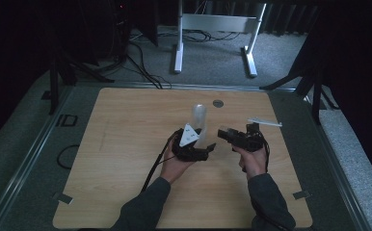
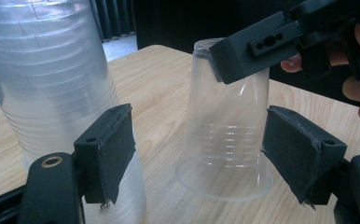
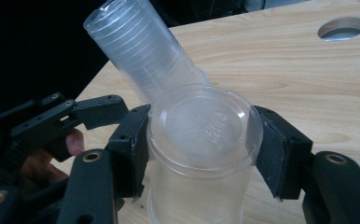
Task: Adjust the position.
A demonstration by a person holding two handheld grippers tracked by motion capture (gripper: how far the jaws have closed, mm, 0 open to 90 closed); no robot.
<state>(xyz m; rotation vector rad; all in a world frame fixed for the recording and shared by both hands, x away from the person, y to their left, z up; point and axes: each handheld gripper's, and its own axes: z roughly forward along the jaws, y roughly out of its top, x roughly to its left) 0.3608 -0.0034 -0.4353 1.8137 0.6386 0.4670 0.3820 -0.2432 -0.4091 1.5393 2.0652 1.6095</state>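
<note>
Right tongs (image 3: 201,158) pinching upturned clear cup (image 3: 201,140) on worktop (image 3: 308,84) | left tongs (image 2: 197,154) spread, cup stack (image 2: 47,79) just beside one pad

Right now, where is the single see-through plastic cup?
The single clear plastic cup stands upside down on the wooden table, near its middle, clamped by the right gripper, just right of the tall cup stack.

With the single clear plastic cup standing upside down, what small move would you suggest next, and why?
Probably open the right gripper and lift away: its jaws clamp the upside-down clear plastic cup, whose rim seems to rest on the wooden table, apart from the cup stack.
</note>
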